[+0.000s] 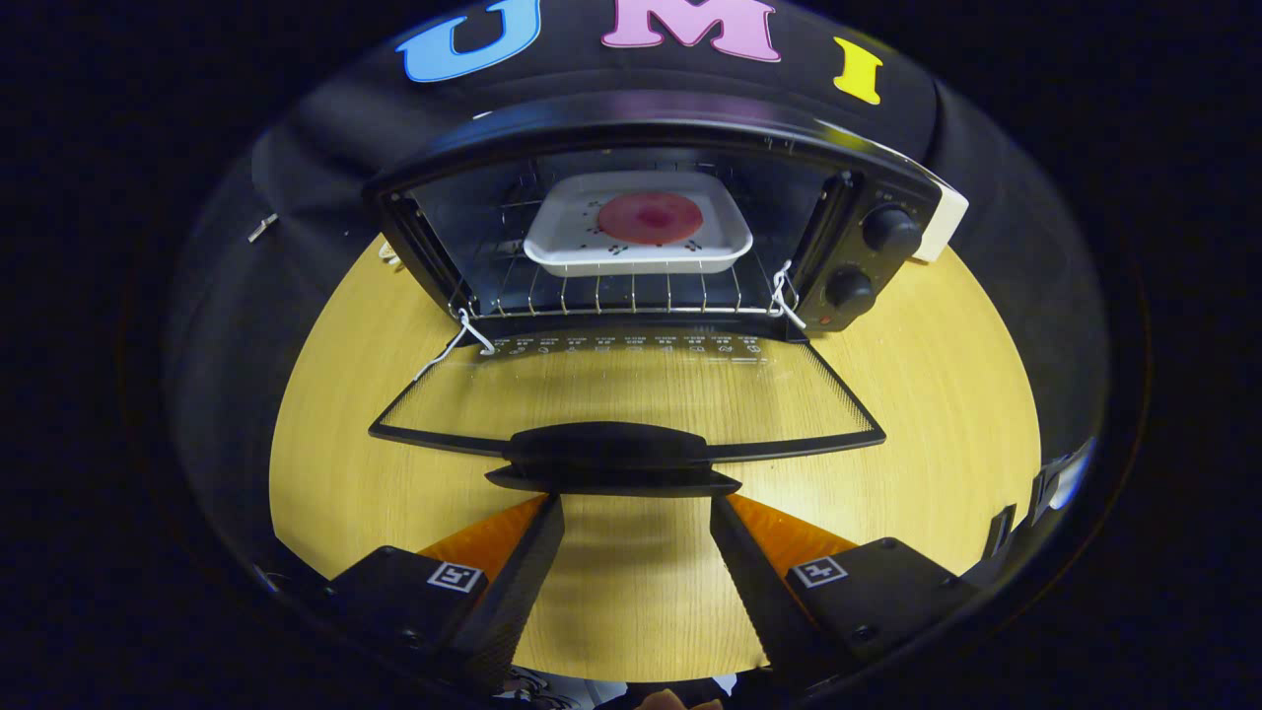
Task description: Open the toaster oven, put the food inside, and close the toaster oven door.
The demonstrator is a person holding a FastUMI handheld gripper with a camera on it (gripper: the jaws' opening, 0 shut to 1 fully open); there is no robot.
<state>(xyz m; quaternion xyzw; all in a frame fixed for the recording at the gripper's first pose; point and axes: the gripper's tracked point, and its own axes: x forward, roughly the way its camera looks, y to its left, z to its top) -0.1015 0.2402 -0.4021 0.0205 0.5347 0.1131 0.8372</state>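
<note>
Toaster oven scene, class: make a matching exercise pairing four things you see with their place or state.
1. white tray
2. oven door
3. gripper
4. control knobs

A. folded down flat over the wooden table
B. on the wire rack inside, holding a round red food
C. open, fingers just before the door handle
D. on the oven's panel beside the cavity

Pairs: 1-B, 2-A, 3-C, 4-D

You are looking at a black toaster oven (651,247) sitting at the far edge of the round wooden table (937,394), its glass door (631,394) lying fully open and flat. A white tray (639,237) carrying a pink round of food (650,218) is resting on the wire rack (611,294) inside.
</note>
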